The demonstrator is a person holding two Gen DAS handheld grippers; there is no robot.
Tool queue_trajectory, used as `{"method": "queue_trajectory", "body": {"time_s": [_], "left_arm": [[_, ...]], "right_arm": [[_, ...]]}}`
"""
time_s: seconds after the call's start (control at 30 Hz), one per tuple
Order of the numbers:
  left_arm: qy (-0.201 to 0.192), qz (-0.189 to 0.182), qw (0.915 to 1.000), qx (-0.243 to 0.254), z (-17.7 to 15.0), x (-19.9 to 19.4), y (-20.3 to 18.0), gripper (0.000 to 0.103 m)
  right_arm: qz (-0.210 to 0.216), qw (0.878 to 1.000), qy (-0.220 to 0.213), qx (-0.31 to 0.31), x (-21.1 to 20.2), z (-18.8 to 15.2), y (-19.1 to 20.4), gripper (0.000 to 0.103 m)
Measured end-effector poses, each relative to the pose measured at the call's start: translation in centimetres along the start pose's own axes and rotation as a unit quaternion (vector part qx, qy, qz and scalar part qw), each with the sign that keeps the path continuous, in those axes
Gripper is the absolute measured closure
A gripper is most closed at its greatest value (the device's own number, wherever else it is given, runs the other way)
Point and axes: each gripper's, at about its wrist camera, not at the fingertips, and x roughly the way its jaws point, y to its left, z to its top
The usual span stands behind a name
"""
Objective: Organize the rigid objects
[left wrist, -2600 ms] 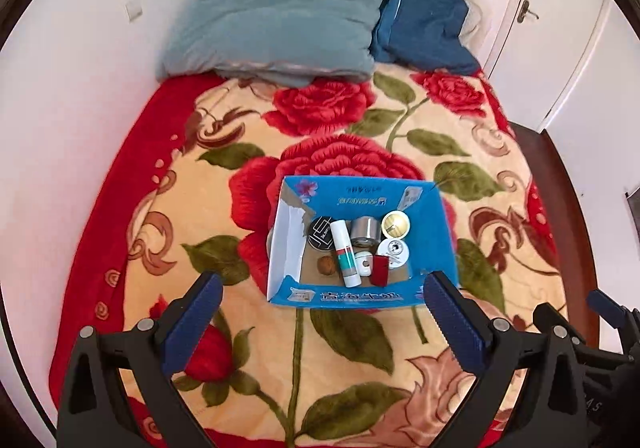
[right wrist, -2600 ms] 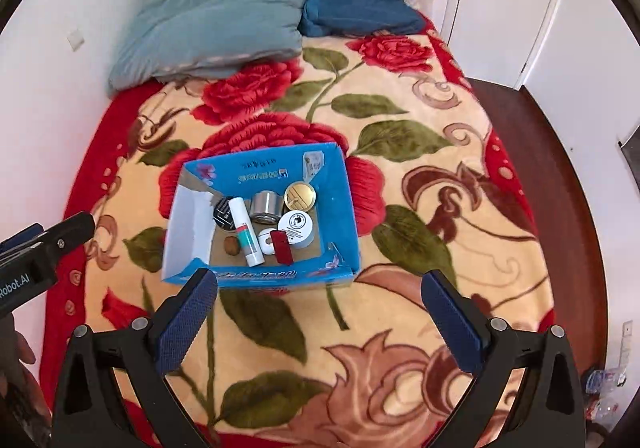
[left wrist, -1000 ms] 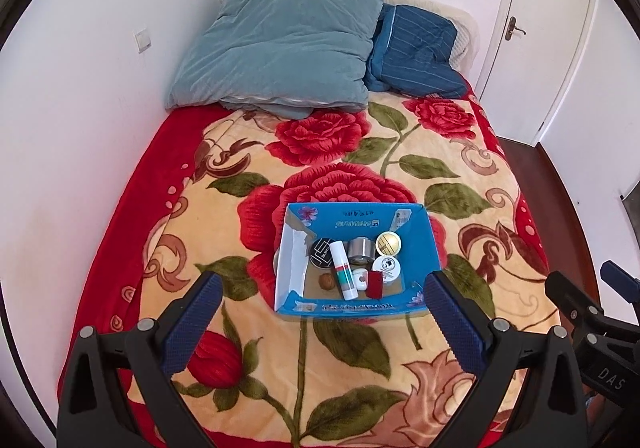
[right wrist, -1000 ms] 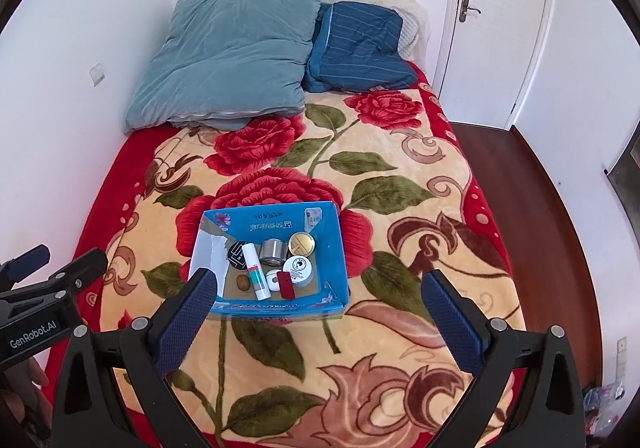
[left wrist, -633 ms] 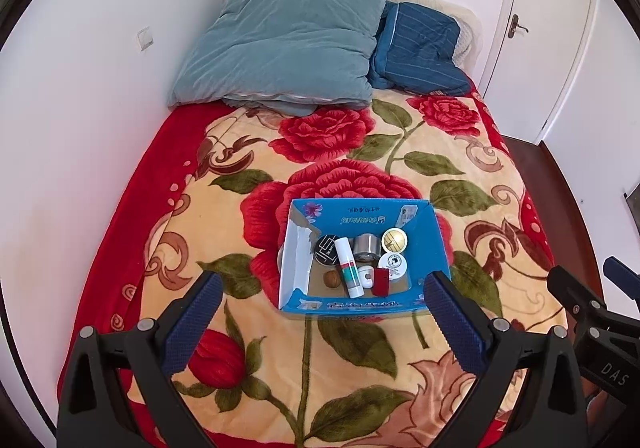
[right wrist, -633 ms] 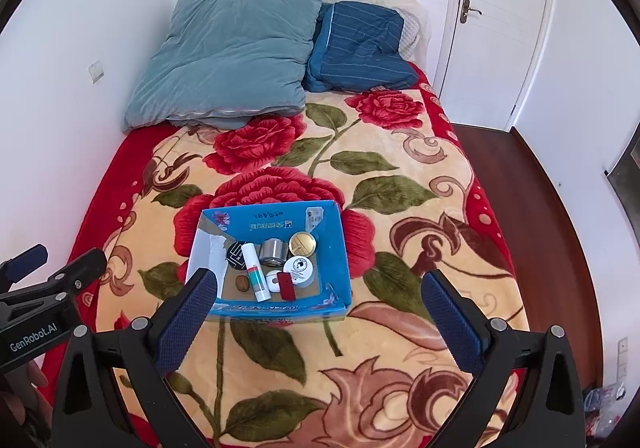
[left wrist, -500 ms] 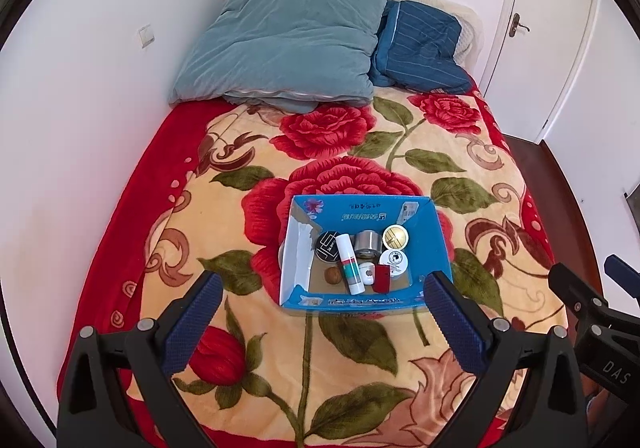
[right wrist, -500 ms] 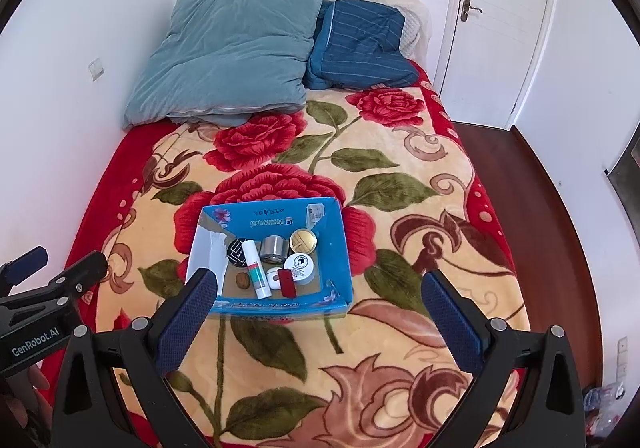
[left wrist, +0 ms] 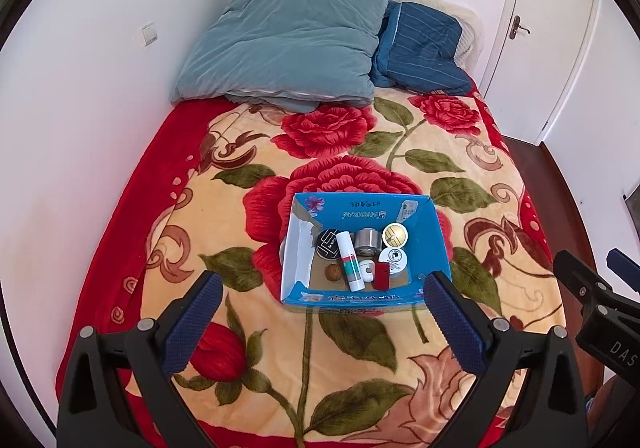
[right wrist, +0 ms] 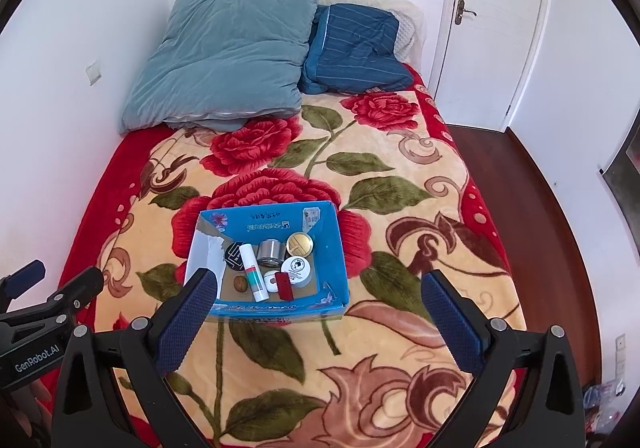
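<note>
A blue cardboard box (left wrist: pixel 428 244) lies on a rose-patterned blanket, also in the right wrist view (right wrist: pixel 332 248). Inside it lie a white tube with a green band (left wrist: pixel 349 261) (right wrist: pixel 253 271), a black round tin (left wrist: pixel 327 243), a silver tin (left wrist: pixel 367 240), a gold-lidded tin (left wrist: pixel 395 235), a white-lidded jar (left wrist: pixel 393 257), a small red item (left wrist: pixel 381 275) and a brown nut (left wrist: pixel 332 272). My left gripper (left wrist: pixel 320 322) is open and empty, held well above and in front of the box. My right gripper (right wrist: pixel 316 314) is likewise open and empty.
The bed (left wrist: pixel 240 216) has a grey-blue pillow (left wrist: pixel 288 36) and a dark blue striped one (left wrist: pixel 420 48) at its head. A white wall runs along the left. A white door (right wrist: pixel 492 24) and dark wood floor (right wrist: pixel 560 216) are on the right.
Both grippers pulled back and up from the box over the earlier frames, so the box looks smaller; in the last half second the view barely shifts. Both stay open.
</note>
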Motion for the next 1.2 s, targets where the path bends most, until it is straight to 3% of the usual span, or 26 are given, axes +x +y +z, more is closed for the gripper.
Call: {"method": "queue_trajectory", "body": {"time_s": [1.2], "left_arm": [[-0.01,0.013,0.9998,-0.007,-0.6,-1.1,1.2,0.0]], "right_arm": [[-0.001,1.0,-0.006,-0.002,-0.2,-0.8,0.1,0.0]]}}
